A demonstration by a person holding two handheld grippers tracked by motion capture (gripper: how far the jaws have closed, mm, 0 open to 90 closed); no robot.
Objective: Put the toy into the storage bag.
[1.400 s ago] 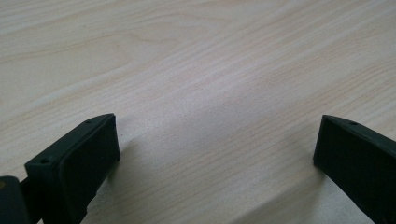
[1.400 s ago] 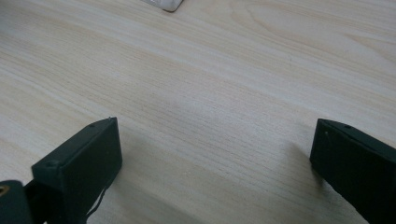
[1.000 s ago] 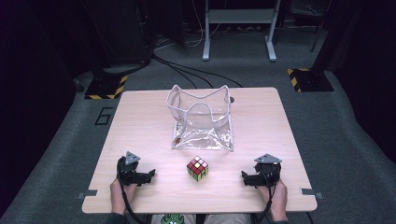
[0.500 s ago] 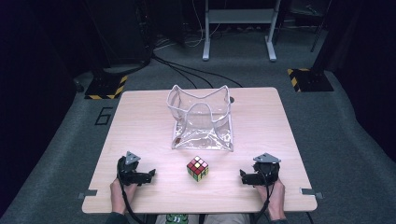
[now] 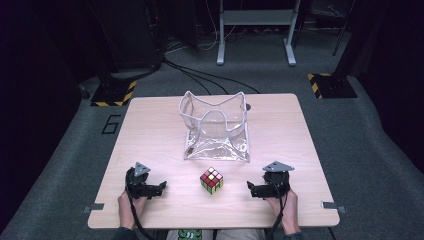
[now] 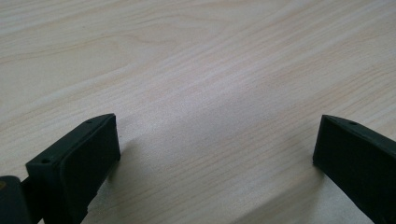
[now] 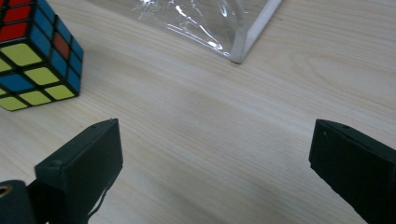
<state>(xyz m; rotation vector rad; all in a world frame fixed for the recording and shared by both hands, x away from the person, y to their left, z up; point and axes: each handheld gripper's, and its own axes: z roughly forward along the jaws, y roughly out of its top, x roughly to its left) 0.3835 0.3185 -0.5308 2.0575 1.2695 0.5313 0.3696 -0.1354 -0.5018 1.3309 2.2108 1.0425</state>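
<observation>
Both my jaws spread, empty. Cube (image 5: pixel 211 180) looks rigid, light, slick-faced; I'd pinch opposite flat faces with right gripper (image 5: pixel 253 189).

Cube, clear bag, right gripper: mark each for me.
Cube (image 5: pixel 211 180), high view, top face.
Clear bag (image 5: pixel 217 146), high view, flat front panel.
Right gripper (image 5: pixel 251 189), high view, between its open jaw tips.

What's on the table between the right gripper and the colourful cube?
Nothing. In the high view, only bare wood separates the right gripper from the puzzle cube. The right gripper view shows the same bare table before its open fingers.
</observation>
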